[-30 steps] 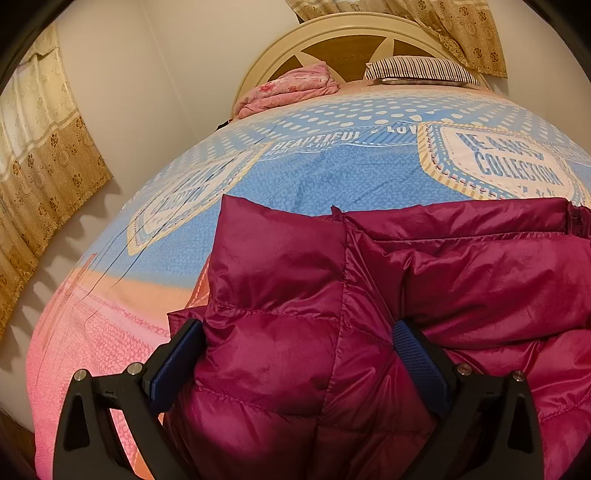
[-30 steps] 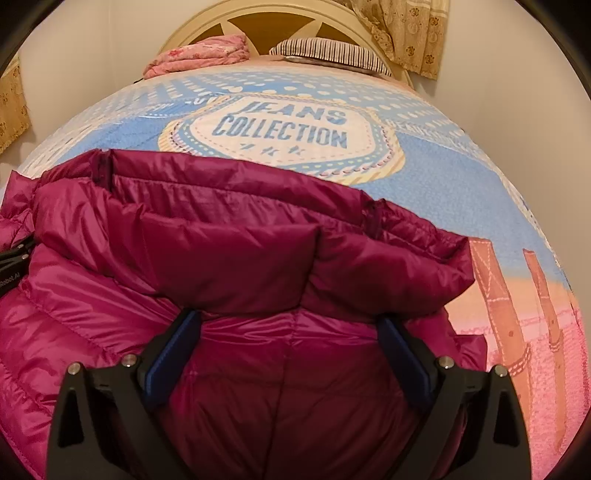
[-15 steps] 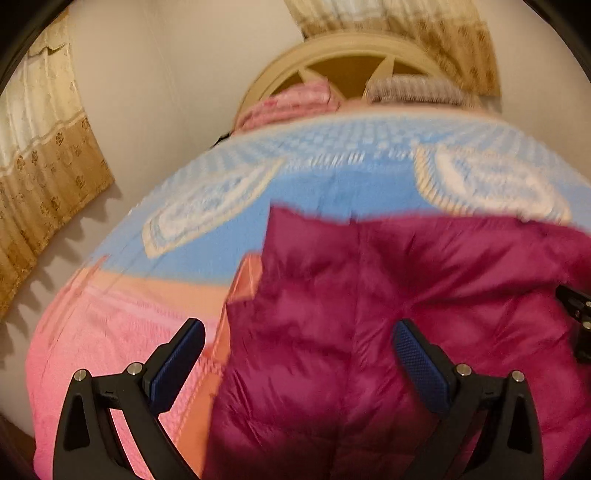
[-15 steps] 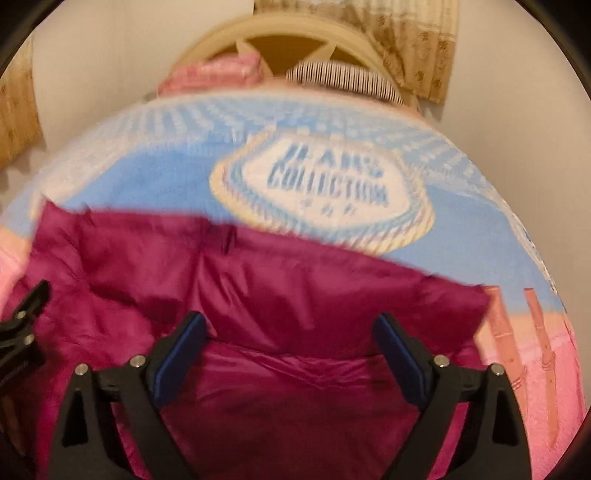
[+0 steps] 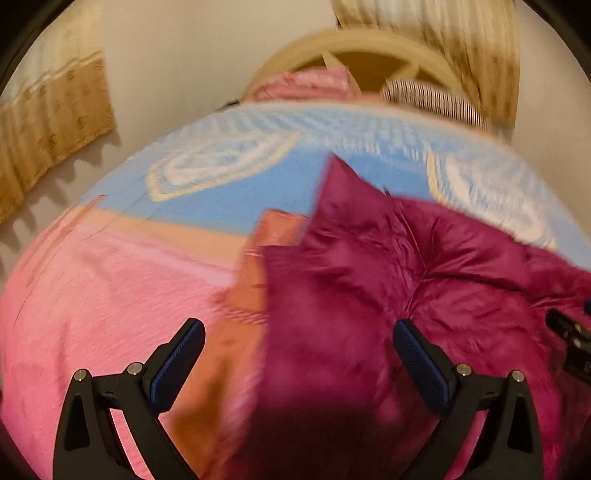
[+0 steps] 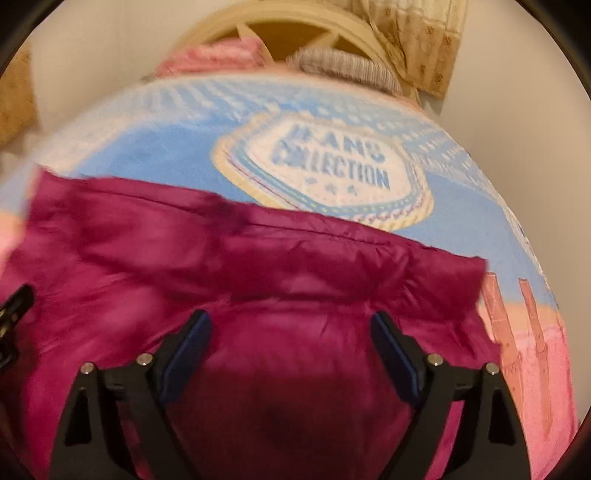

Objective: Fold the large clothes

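A magenta puffer jacket (image 5: 406,280) lies folded on the bed; it fills the lower half of the right wrist view (image 6: 258,266). My left gripper (image 5: 297,339) is open and empty above the jacket's left edge, its left finger over the bedspread. My right gripper (image 6: 291,332) is open and empty above the jacket's near part. Each gripper's black tip shows at the side edge of the other's view. Both views are motion-blurred.
The bed has a blue and pink bedspread (image 5: 110,288) with a "JEANS COLLECTION" print (image 6: 328,166). A pink folded blanket (image 5: 310,83) and a striped pillow (image 5: 432,99) lie by the cream headboard (image 6: 295,22). Curtains hang left and right. Walls flank both bed sides.
Both grippers have drawn back and risen away from the jacket, which now looks smaller and farther off. The left gripper has shifted left, off the jacket's edge. Both stayed open.
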`<state>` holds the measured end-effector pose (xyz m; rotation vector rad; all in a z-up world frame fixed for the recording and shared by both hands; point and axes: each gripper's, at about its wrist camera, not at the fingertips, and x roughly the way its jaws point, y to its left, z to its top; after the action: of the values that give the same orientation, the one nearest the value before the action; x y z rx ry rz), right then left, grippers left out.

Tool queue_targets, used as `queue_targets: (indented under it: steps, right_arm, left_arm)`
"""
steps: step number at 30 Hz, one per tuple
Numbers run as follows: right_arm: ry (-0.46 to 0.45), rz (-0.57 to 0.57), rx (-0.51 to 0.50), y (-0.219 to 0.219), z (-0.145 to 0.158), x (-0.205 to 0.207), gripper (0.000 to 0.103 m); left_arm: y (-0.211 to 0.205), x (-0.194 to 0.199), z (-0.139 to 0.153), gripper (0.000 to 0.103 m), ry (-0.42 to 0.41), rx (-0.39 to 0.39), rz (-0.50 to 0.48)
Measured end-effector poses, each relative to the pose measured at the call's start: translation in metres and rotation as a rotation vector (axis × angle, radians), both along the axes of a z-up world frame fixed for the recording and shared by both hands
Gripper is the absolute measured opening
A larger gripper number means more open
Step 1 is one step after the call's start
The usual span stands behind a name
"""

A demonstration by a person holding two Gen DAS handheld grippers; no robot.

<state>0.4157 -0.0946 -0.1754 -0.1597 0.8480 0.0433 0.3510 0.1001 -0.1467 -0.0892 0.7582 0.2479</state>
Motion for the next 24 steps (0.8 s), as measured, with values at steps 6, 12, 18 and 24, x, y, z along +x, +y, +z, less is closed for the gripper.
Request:
queue_targets:
  steps: [6, 12, 18, 24]
  right_arm:
    - [-0.064, 0.077, -0.096, 0.025, -0.014, -0.073, 0.097]
    - [-0.076, 0.069, -0.167, 0.035, -0.047, -0.077, 0.097]
    - [-0.067, 0.070, -0.168, 0.035, -0.052, -0.073, 0.098]
    - [-0.079, 0.066, -0.185, 0.038, -0.052, -0.077, 0.098]
  left_arm:
    - [0.024, -0.066, -0.013, 0.102, 0.000, -0.064, 0.041]
    - [0.024, -0.078, -0.039, 0.102, 0.067, -0.141, 0.035]
    - [0.025, -0.080, -0.039, 0.086, 0.065, -0.210, 0.002]
    - [0.010, -0.075, -0.034, 0.060, 0.074, -0.246, -0.076]
